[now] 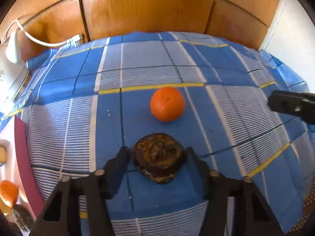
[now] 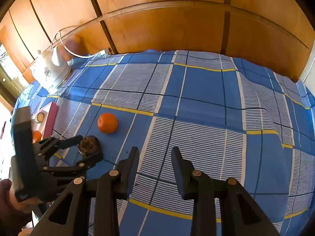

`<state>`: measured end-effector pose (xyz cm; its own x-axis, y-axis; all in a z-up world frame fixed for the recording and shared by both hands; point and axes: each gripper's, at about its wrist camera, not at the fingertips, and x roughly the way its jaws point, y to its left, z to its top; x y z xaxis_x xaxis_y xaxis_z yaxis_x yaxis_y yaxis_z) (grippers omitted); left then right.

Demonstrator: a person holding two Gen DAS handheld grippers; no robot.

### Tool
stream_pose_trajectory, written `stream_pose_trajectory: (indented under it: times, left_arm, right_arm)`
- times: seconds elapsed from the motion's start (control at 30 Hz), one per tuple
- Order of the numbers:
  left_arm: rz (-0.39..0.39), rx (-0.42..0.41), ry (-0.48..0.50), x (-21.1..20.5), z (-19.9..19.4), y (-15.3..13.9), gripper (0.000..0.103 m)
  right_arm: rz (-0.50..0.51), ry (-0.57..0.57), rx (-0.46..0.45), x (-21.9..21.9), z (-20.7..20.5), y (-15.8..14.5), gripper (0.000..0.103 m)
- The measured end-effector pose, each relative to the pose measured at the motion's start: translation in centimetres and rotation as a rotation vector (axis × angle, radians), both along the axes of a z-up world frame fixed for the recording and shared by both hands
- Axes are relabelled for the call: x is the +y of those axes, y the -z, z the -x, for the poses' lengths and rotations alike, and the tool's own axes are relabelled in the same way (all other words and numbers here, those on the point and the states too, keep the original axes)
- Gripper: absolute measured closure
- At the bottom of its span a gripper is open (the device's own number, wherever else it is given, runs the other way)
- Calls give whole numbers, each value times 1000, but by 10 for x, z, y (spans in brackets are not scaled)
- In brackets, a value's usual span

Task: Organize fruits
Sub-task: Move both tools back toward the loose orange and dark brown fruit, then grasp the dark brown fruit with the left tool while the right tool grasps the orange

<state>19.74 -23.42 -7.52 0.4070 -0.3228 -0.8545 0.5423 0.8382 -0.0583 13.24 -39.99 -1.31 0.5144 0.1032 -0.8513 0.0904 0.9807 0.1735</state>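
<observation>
A dark brown, rotten-looking round fruit (image 1: 158, 157) lies on the blue checked cloth (image 1: 137, 63). My left gripper (image 1: 156, 153) is open, one finger on each side of it, close to its sides. It also shows in the right wrist view (image 2: 89, 145), between the left gripper's fingers (image 2: 88, 147). An orange (image 1: 167, 103) lies just beyond it, also in the right wrist view (image 2: 107, 123). My right gripper (image 2: 155, 153) is open and empty over the cloth, right of both fruits. Its finger (image 1: 291, 105) shows at the right edge.
A pink tray (image 2: 50, 118) at the left edge holds another orange (image 2: 36, 135) and a pale fruit (image 2: 40, 117). A white kettle (image 2: 50, 70) with a cord stands at the back left. Wooden cabinet doors (image 2: 177, 25) rise behind the table.
</observation>
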Motion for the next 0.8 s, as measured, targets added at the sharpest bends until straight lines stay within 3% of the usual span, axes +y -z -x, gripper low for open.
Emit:
stream_pose_trajectory:
  times: [0.27,0.57,0.8]
  left_arm:
    - [80,-23,2,27,44,-17,51]
    - [93,-11,15,64,109,-18,51]
    - [99,-15,18,79,130,-15,51]
  right_arm:
    - [28,0,2,1,1,1,69]
    - [62,-20,41,8,0,11,69]
    - [-7,-83,91,25,-1,25,69]
